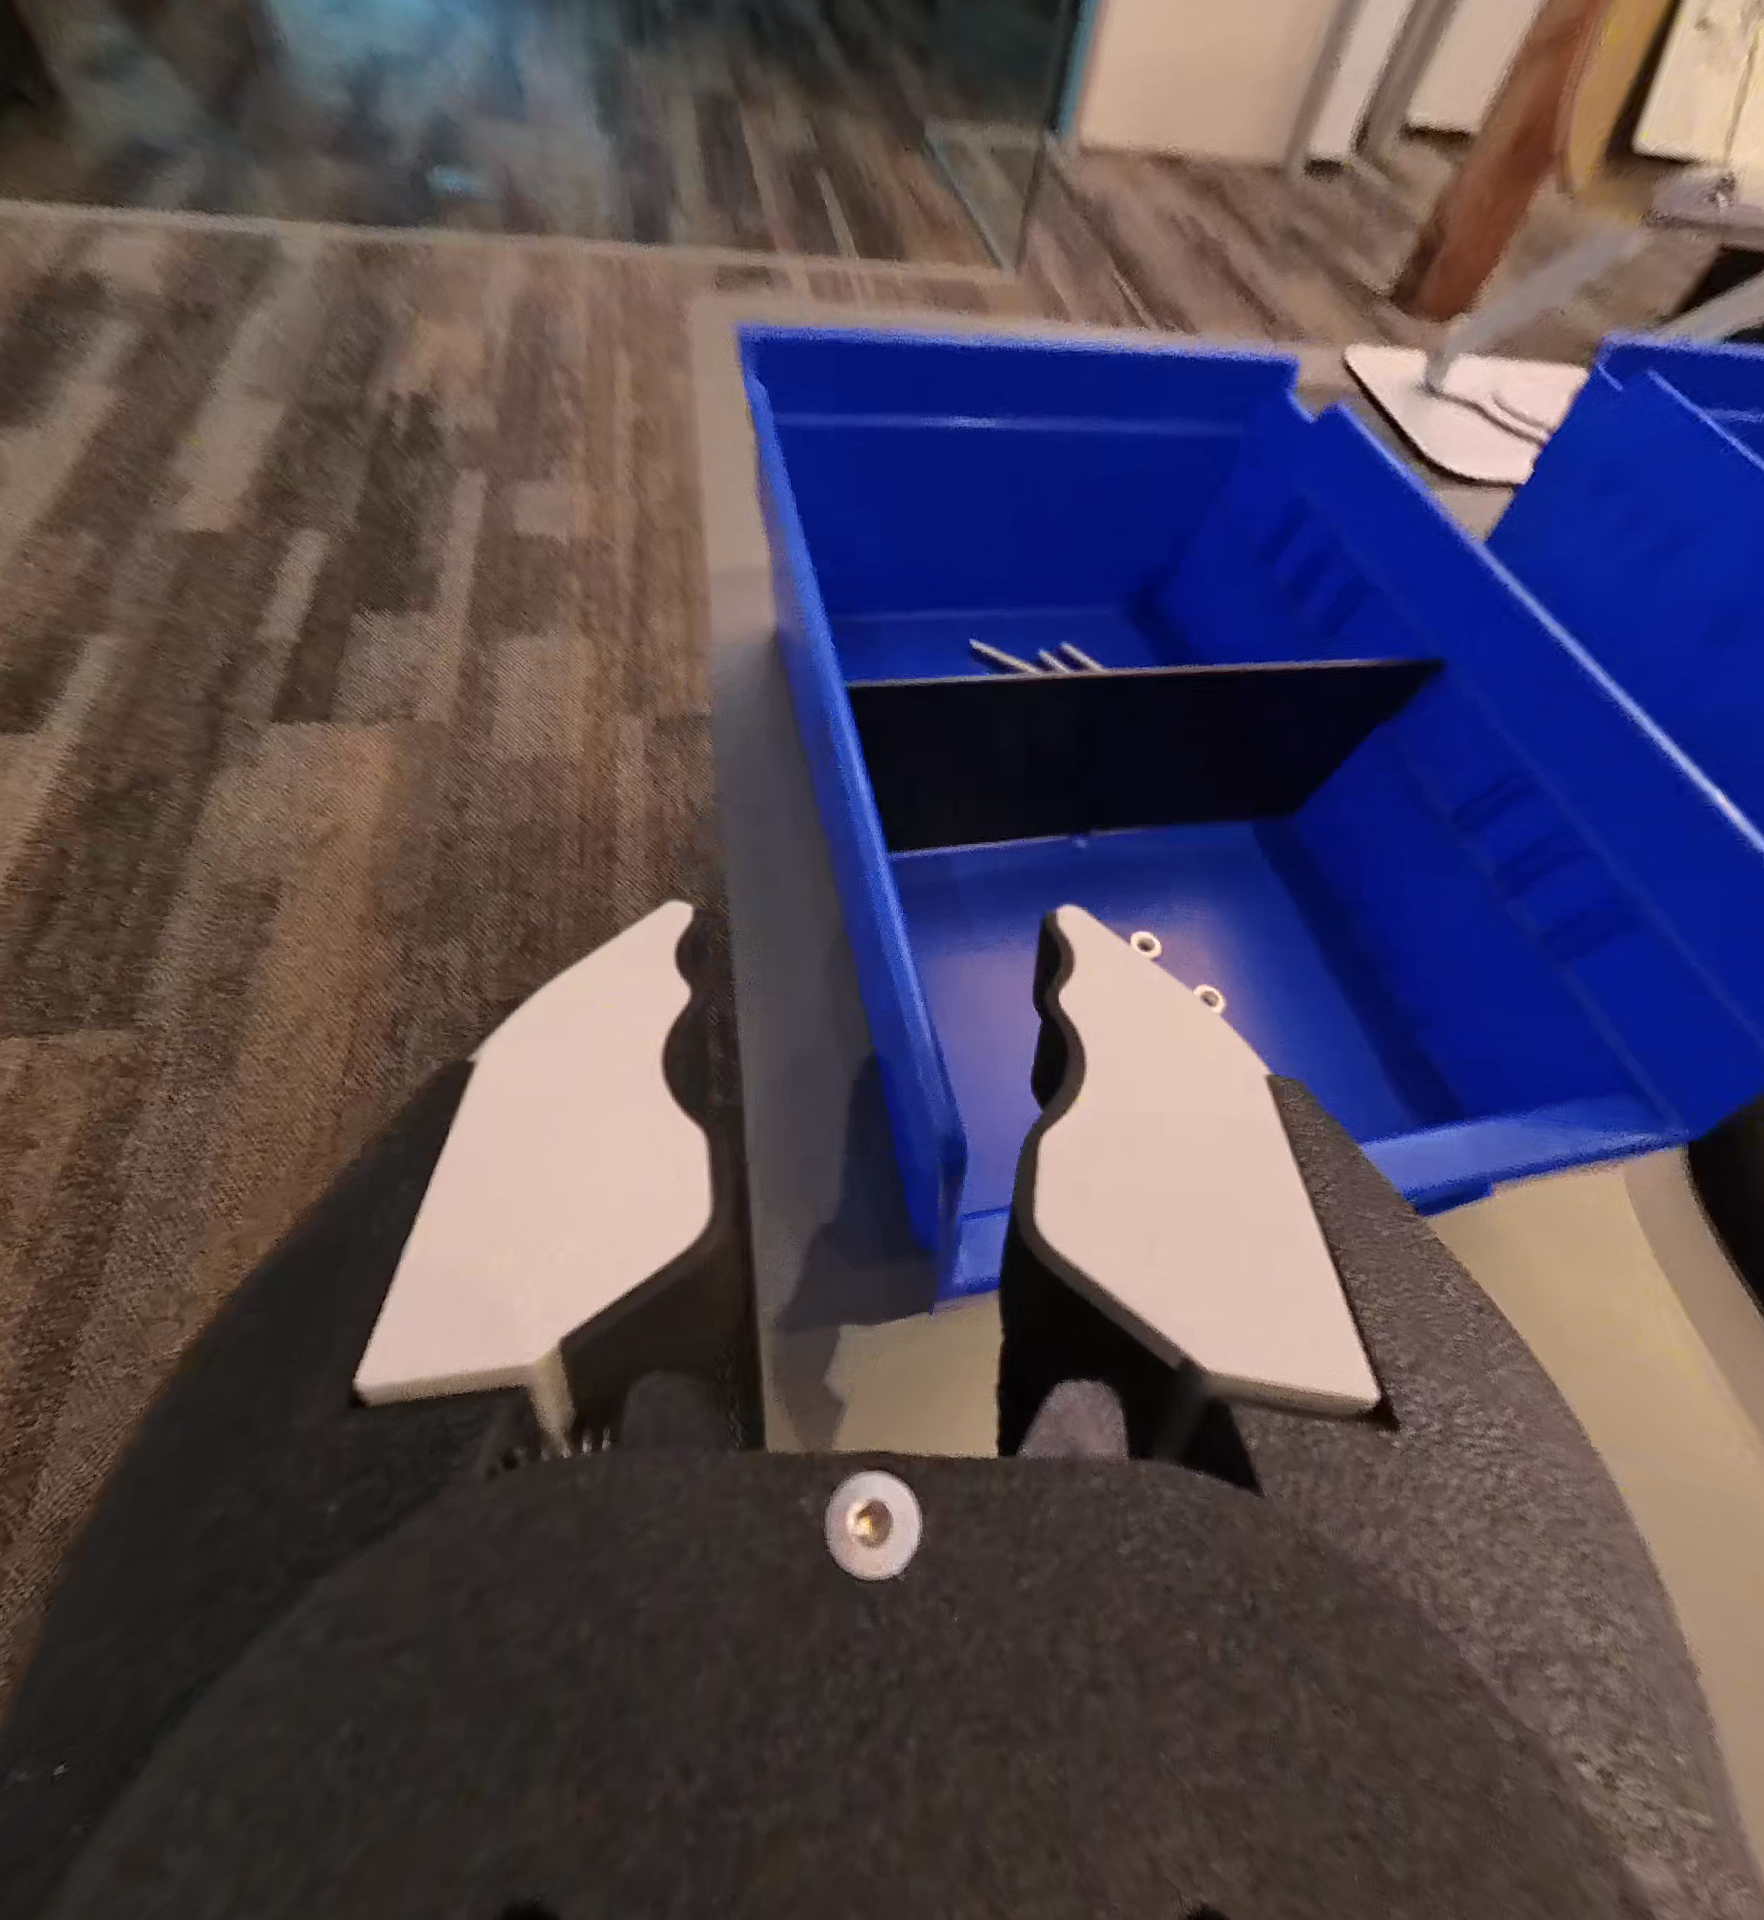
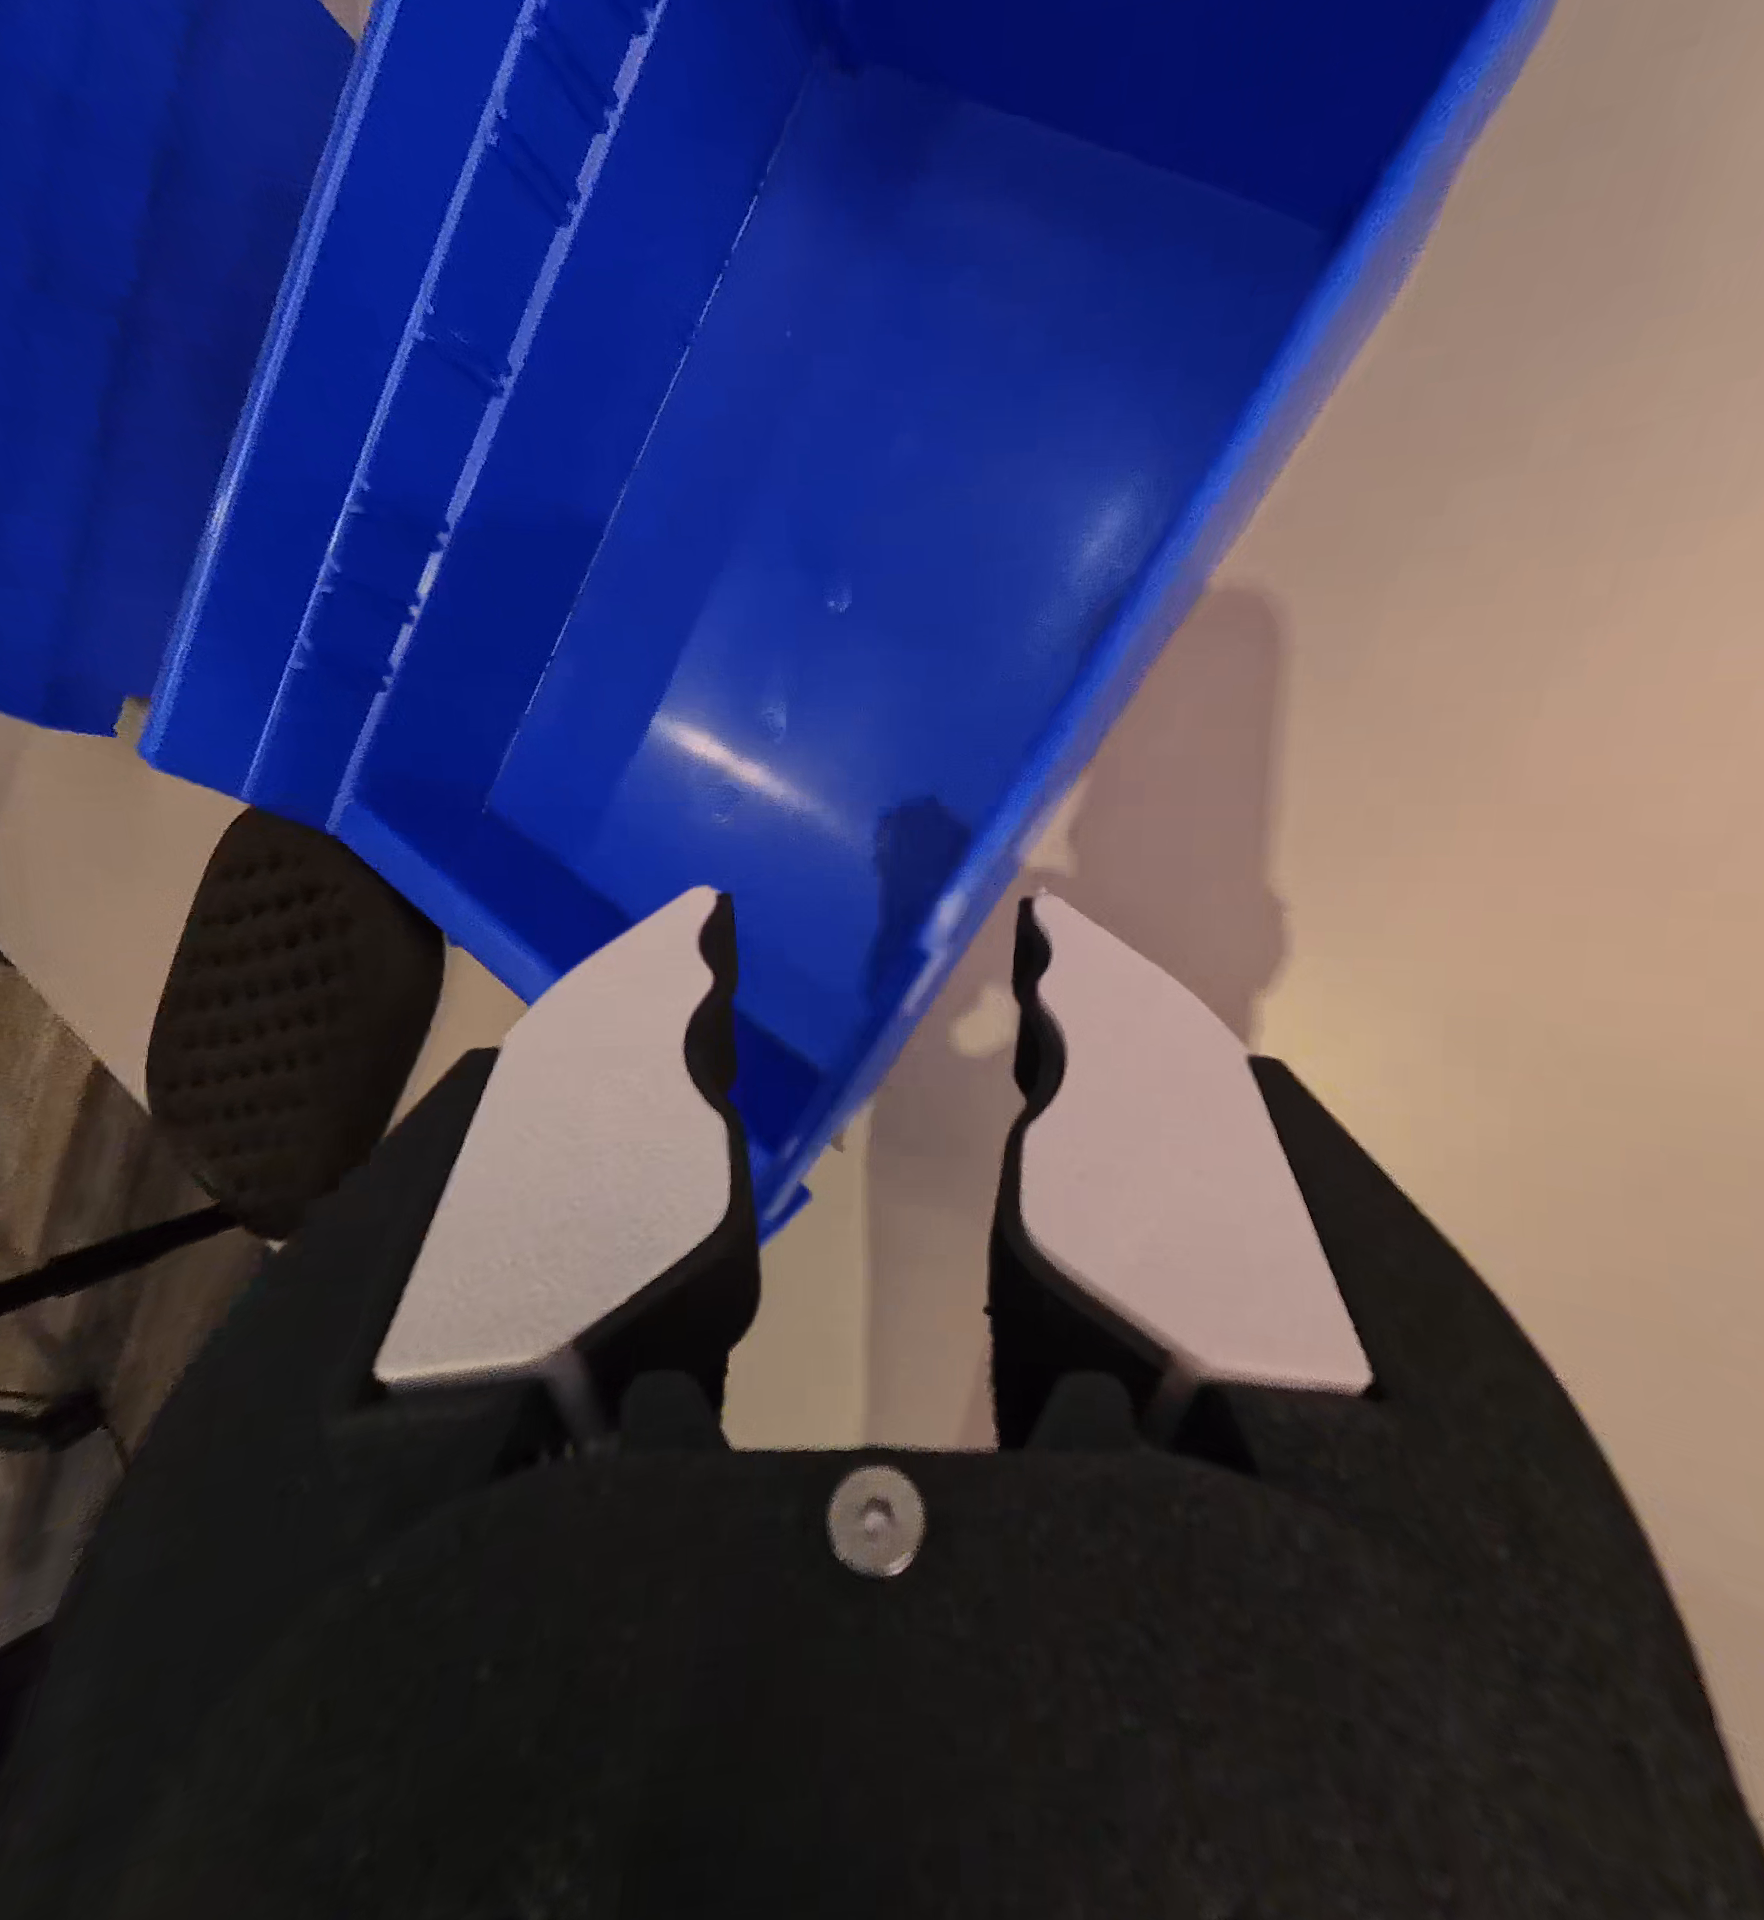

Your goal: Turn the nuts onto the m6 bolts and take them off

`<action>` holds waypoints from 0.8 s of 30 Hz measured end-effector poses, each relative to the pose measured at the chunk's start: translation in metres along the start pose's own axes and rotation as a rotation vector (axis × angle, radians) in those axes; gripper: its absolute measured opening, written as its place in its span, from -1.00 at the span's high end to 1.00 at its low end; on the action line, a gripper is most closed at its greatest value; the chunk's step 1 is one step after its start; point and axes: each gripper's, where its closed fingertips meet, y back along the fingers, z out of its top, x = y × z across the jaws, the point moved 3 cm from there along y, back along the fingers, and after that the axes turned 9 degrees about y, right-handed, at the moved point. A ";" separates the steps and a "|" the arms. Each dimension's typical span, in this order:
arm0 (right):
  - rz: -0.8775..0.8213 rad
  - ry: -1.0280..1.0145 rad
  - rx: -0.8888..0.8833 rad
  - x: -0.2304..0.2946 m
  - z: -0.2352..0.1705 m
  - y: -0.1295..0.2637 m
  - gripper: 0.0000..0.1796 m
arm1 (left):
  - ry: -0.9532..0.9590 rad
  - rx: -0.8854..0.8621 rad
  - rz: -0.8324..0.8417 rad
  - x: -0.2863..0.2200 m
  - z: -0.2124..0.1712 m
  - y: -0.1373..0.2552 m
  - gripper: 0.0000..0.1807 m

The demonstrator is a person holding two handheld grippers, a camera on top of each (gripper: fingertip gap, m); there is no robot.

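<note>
A blue bin (image 1: 1543, 748) with a black divider (image 1: 1117, 748) stands on the table. Several bolts (image 1: 1039, 657) lie in its far compartment. Two small nuts (image 1: 1146, 943) lie on the floor of the near compartment, just past my left gripper's right fingertip. My left gripper (image 1: 873, 925) is open and empty, held over the bin's near left corner. My right gripper (image 2: 873, 914) is open and empty, held over the near right wall of a second blue bin (image 2: 1262, 520) whose inside shows nothing.
The beige table (image 2: 1584, 727) extends to the right of the second bin. The table's left edge (image 1: 743, 935) drops to carpeted floor (image 1: 286, 727). A white stand base (image 1: 1439, 416) sits behind the bins. A black chair part (image 2: 286, 1018) is at the left. The left gripper's tips are roughly 60 cm from the right gripper's.
</note>
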 end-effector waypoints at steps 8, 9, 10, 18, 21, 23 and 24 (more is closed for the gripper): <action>-0.139 -0.119 0.253 -0.024 -0.009 -0.055 0.80 | -0.015 -0.130 0.113 -0.034 0.013 0.045 0.35; -0.153 -0.122 0.264 -0.027 -0.010 -0.054 0.84 | -0.007 -0.122 0.095 -0.045 0.011 0.049 0.35; -0.176 -0.121 0.280 -0.031 -0.010 -0.052 0.89 | -0.004 -0.121 0.070 -0.056 0.011 0.053 0.35; -0.154 -0.193 0.314 -0.073 -0.015 -0.034 0.96 | -0.093 -0.256 -0.077 -0.151 0.014 0.081 0.43; -0.157 -0.187 0.327 -0.099 -0.028 -0.017 0.95 | -0.114 -0.246 -0.102 -0.173 0.006 0.084 0.43; -0.168 -0.192 0.327 -0.121 -0.039 -0.001 0.95 | -0.102 -0.226 -0.144 -0.185 0.000 0.084 0.43; -0.172 -0.193 0.324 -0.132 -0.046 0.007 0.95 | -0.091 -0.224 -0.165 -0.191 -0.002 0.084 0.44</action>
